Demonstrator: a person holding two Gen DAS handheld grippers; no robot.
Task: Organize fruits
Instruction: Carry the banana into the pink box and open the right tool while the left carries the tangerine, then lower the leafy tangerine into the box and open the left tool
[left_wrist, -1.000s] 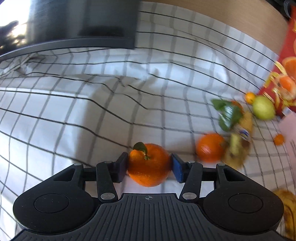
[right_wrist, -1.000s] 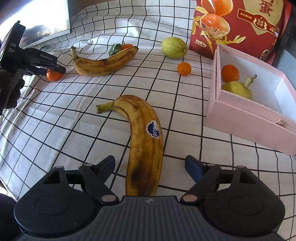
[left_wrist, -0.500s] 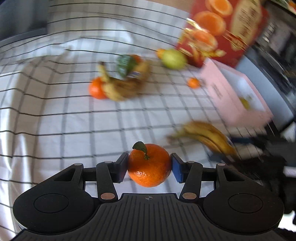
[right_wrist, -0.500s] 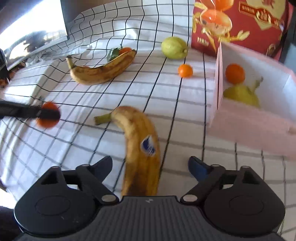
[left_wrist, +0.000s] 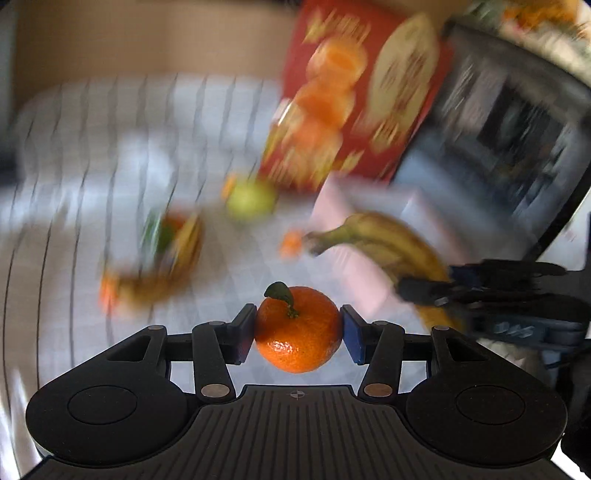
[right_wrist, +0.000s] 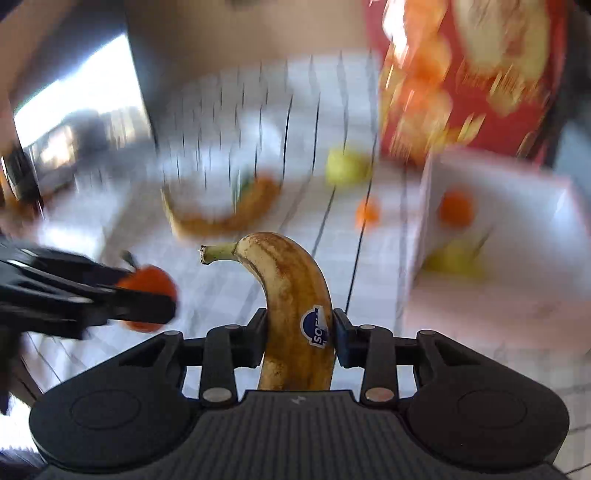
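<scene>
My left gripper (left_wrist: 298, 323) is shut on an orange mandarin with a green leaf (left_wrist: 299, 343), held above the checked cloth. My right gripper (right_wrist: 300, 334) has its jaws closing on a brown-speckled banana with a blue sticker (right_wrist: 291, 288); both pads press its sides and the stem points away. In the left wrist view that banana (left_wrist: 384, 243) hangs in front of the pink box (left_wrist: 354, 280). In the right wrist view the left gripper (right_wrist: 147, 295) with the mandarin (right_wrist: 147, 280) is at the left. The pink box (right_wrist: 498, 306) at right holds a small orange (right_wrist: 456, 208) and a yellow pear (right_wrist: 454, 258).
On the checked cloth (right_wrist: 236, 295) lie a second banana (right_wrist: 221, 218) with a leafy fruit behind it, a green citrus (right_wrist: 347, 166) and a tiny orange (right_wrist: 367, 214). A red printed bag (right_wrist: 461, 74) stands behind the box. The background is blurred.
The right jaws have closed on the banana and lifted it off the cloth. The left gripper has swung right and upward with the mandarin, bringing the box and bag into its view.
</scene>
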